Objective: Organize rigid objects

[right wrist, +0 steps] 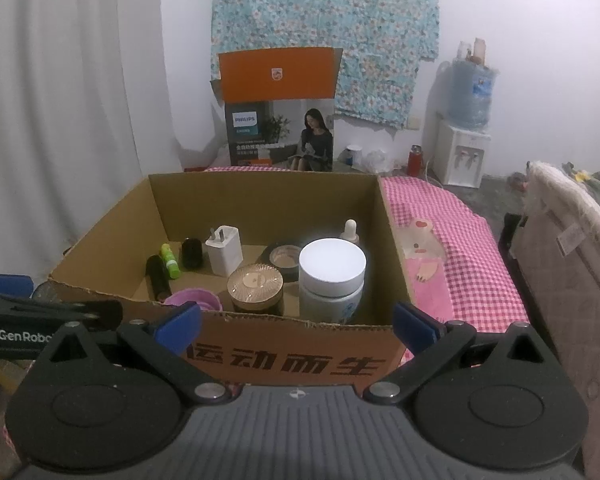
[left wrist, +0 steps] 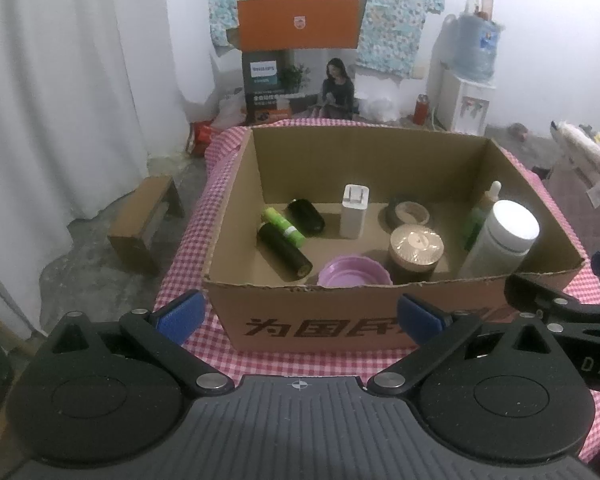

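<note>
Pink gingham cloth [left wrist: 188,248] carries the cardboard box [left wrist: 320,320]; both grippers' fingers [left wrist: 180,316] [right wrist: 414,326] spread, empty.

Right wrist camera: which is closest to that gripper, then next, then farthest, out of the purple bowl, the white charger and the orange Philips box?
1. Purple bowl, just inside the carton's near wall, left.
2. White charger, standing mid-carton.
3. Orange Philips box, beyond the carton by the wall.

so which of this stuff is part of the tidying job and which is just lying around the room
Job:
cardboard box
white charger plug
purple dish
gold-lidded jar
white-capped bottle
tape roll
black cylinders
green tube
dropper bottle

Lying about:
Philips box
water dispenser
red flask
floral cloth
</note>
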`<action>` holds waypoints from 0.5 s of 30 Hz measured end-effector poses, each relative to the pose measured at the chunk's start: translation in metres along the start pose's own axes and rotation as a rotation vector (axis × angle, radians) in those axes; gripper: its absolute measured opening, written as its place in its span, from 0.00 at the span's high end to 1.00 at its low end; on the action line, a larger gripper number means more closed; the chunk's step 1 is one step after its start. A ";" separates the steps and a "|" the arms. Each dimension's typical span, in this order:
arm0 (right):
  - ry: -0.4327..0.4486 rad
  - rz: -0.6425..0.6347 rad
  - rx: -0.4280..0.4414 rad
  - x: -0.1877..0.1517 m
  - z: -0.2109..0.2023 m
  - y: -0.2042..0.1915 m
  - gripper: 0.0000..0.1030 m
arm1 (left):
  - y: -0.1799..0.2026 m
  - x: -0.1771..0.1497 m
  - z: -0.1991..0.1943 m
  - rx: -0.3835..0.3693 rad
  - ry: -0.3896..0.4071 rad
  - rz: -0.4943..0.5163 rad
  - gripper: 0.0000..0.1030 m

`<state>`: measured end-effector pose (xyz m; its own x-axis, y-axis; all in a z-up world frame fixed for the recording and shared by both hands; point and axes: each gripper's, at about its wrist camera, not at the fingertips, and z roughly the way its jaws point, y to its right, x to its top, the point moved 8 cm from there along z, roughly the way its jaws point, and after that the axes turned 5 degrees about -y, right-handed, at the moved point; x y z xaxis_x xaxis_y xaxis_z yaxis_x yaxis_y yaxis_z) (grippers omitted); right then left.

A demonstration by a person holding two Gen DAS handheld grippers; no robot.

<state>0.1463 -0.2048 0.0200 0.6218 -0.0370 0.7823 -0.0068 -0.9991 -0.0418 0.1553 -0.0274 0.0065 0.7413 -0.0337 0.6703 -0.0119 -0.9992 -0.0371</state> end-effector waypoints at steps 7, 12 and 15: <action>0.001 0.004 -0.001 -0.001 -0.002 0.000 0.00 | 0.001 0.000 -0.001 0.005 -0.004 0.007 0.00; -0.009 0.012 0.001 -0.001 0.000 0.000 0.00 | 0.001 0.000 0.000 0.007 -0.005 0.010 0.00; -0.012 0.014 0.002 -0.001 0.000 0.000 0.00 | 0.001 0.000 0.000 0.007 -0.006 0.010 0.00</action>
<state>0.1455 -0.2052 0.0189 0.6313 -0.0503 0.7739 -0.0139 -0.9985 -0.0536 0.1553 -0.0280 0.0066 0.7451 -0.0439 0.6655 -0.0149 -0.9987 -0.0491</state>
